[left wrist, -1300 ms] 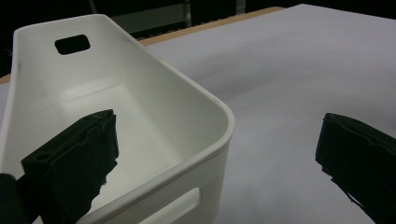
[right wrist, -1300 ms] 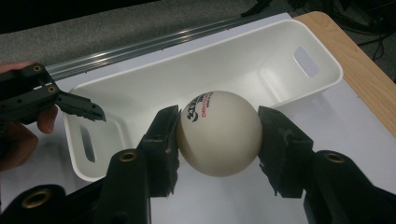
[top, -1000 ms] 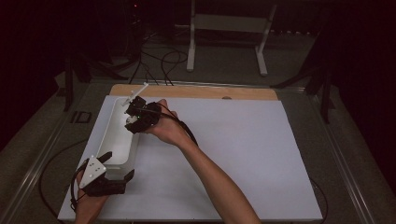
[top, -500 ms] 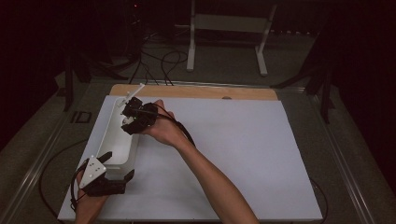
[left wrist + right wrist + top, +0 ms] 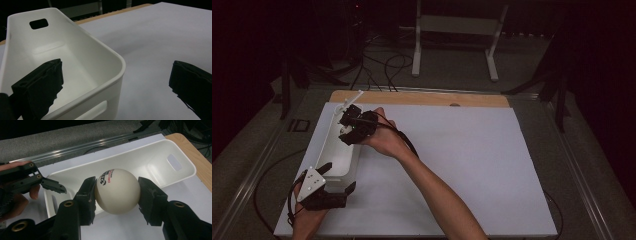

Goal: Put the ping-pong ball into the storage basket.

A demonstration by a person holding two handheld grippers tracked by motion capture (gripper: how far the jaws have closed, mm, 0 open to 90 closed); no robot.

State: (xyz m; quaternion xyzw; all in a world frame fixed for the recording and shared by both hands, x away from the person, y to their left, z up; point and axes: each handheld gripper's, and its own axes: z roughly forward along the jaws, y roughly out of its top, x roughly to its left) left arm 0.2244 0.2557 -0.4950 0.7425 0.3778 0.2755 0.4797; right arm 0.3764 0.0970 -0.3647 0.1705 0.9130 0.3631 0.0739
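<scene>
A long white bin (image 5: pixel 343 161) lies along the left side of the white table. My right gripper (image 5: pixel 350 128) hovers over the bin's far half, shut on a white ping-pong ball (image 5: pixel 117 191) with red and blue print. In the right gripper view the ball sits between the two pads (image 5: pixel 88 192) above the bin's empty inside (image 5: pixel 160 157). My left gripper (image 5: pixel 339 176) is at the bin's near end, open. In the left gripper view one jaw stands inside the bin (image 5: pixel 82 50) and the other outside on the table, astride the near corner wall without pressing it.
A wooden strip (image 5: pixel 422 98) runs along the table's far edge. Cables and a white stand's legs (image 5: pixel 452 50) lie on the floor beyond. A small dark bracket (image 5: pixel 299 125) sits off the table's left edge, by a metal rail. White table surface (image 5: pixel 472 150) spreads to the right.
My right gripper with the ball has shifted slightly along the bin toward the near side. The left gripper has stayed put.
</scene>
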